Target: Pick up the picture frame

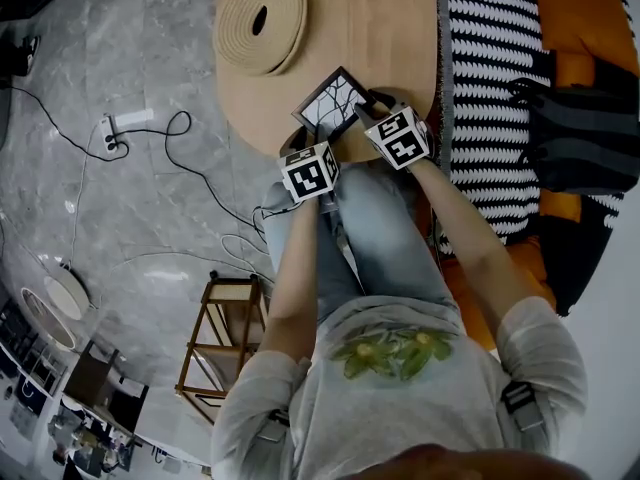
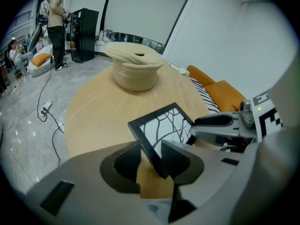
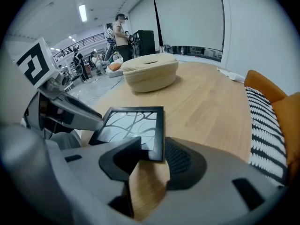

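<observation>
A black picture frame (image 1: pixel 333 101) with a branch pattern lies on the round wooden table (image 1: pixel 380 28), near its front edge. My left gripper (image 1: pixel 318 140) is at the frame's near left corner. In the left gripper view the frame (image 2: pixel 161 125) has that edge between the jaws of the left gripper (image 2: pixel 150 150), with a gap showing beside it. My right gripper (image 1: pixel 372 106) is at the near right corner. In the right gripper view the frame's (image 3: pixel 131 125) corner sits between the wide jaws of the right gripper (image 3: pixel 152 153). Both grippers are open.
A woven rope basket (image 1: pixel 262 23) stands further back on the table. To the right is an orange sofa with a black-and-white striped throw (image 1: pixel 490 98) and a dark bag (image 1: pixel 585 133). A power strip (image 1: pixel 125 128) with cables lies on the floor at left, and a wooden stool (image 1: pixel 225 338) stands nearby.
</observation>
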Motion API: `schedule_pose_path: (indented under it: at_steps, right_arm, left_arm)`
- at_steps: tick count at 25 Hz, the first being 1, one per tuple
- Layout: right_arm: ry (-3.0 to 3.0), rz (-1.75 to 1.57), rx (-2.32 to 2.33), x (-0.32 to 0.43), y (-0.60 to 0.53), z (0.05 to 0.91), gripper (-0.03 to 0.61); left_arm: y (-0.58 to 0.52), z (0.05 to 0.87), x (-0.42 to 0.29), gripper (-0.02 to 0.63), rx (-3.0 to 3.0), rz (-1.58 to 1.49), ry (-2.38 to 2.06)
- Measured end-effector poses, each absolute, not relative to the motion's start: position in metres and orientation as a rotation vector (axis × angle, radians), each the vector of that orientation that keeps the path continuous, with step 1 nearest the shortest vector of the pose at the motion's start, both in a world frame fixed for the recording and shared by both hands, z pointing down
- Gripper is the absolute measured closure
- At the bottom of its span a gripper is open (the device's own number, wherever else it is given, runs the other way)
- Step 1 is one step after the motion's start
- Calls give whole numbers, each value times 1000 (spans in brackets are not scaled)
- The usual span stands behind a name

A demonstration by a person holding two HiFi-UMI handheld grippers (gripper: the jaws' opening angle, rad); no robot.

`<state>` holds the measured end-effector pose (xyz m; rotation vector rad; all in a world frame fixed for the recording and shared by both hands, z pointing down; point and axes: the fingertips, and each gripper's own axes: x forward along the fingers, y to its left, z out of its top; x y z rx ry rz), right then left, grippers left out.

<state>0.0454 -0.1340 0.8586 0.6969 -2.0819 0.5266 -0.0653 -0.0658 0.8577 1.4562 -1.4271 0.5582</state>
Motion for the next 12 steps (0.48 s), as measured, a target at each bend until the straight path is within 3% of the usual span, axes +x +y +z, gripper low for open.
schedule_pose_path:
  at_steps: [12]
  right_arm:
    - [-2101, 627, 665, 49, -136, 861, 430]
  left_arm:
    - [-65, 866, -69, 483, 1404, 514, -1422]
